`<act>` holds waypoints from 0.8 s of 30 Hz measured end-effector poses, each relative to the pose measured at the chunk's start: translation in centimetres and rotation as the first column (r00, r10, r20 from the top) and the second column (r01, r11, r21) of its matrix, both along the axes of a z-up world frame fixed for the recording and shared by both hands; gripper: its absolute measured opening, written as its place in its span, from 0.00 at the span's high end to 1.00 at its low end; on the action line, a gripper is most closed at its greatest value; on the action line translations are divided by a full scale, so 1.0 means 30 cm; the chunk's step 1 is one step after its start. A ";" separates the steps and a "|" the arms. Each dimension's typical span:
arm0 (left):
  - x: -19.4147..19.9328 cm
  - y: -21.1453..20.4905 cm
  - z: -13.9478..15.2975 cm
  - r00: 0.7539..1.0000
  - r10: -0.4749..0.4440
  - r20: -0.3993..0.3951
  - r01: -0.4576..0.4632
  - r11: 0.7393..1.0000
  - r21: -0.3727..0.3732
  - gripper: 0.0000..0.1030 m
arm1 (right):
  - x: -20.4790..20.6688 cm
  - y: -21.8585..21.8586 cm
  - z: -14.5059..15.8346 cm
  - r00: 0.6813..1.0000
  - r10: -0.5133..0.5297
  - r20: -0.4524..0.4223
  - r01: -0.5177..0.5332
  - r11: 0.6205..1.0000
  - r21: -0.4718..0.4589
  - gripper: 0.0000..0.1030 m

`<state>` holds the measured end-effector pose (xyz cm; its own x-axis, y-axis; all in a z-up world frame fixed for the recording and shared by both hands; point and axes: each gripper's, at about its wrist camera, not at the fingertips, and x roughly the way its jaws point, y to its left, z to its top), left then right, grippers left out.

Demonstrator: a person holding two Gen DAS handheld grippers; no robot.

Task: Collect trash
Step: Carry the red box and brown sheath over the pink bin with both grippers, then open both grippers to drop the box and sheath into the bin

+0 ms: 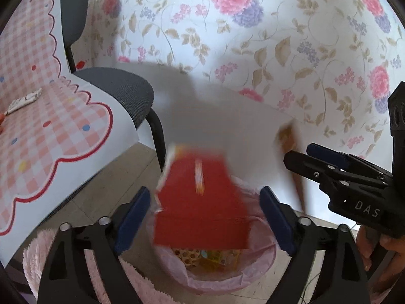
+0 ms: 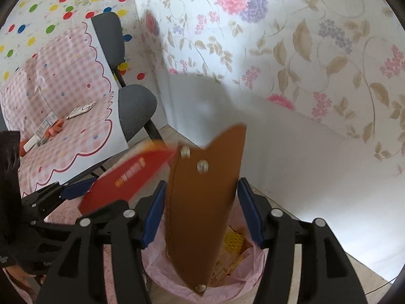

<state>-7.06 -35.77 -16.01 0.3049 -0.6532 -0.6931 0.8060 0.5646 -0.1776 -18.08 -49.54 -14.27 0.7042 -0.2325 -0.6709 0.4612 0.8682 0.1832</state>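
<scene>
Trash items: flat red cardboard packet (image 1: 202, 200) between spread left gripper (image 1: 205, 220) jaws, brown leather sheath (image 2: 202, 210) between parted right gripper (image 2: 200, 217) jaws; both released over pink-lined bin (image 1: 222, 283) at 6 o'clock; wrappers (image 2: 81, 110) at 9 o'clock uncollected

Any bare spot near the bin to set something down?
Bare floor tile between the chair leg and the pink rug, and floor right of the bin by the wall. Crowded over the bin: both tongs, red packet, brown sheath.
</scene>
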 end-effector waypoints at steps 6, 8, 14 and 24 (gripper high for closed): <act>0.029 0.054 0.044 0.999 0.050 0.012 -0.050 0.998 -0.028 0.15 | -0.014 -0.003 0.032 0.999 -0.025 0.025 0.025 1.000 -0.013 0.35; 0.038 0.095 0.073 0.996 0.086 0.030 -0.085 0.996 -0.041 0.15 | -0.025 0.003 0.057 0.999 -0.029 0.040 0.030 0.999 -0.023 0.35; 0.071 0.231 0.132 0.980 0.192 0.044 -0.190 0.980 -0.053 0.15 | -0.028 0.045 0.122 0.998 -0.014 0.068 0.017 0.999 -0.040 0.36; 0.102 0.442 0.222 0.939 0.321 0.122 -0.315 0.947 -0.069 0.15 | 0.077 0.178 0.220 0.989 0.093 0.112 -0.087 0.994 -0.062 0.36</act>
<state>-4.00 -22.51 -9.34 0.5876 -0.5387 -0.6038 0.6035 0.7888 -0.1165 -15.75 -44.21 -7.68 0.7954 -0.1999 -0.5722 0.3594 0.9157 0.1797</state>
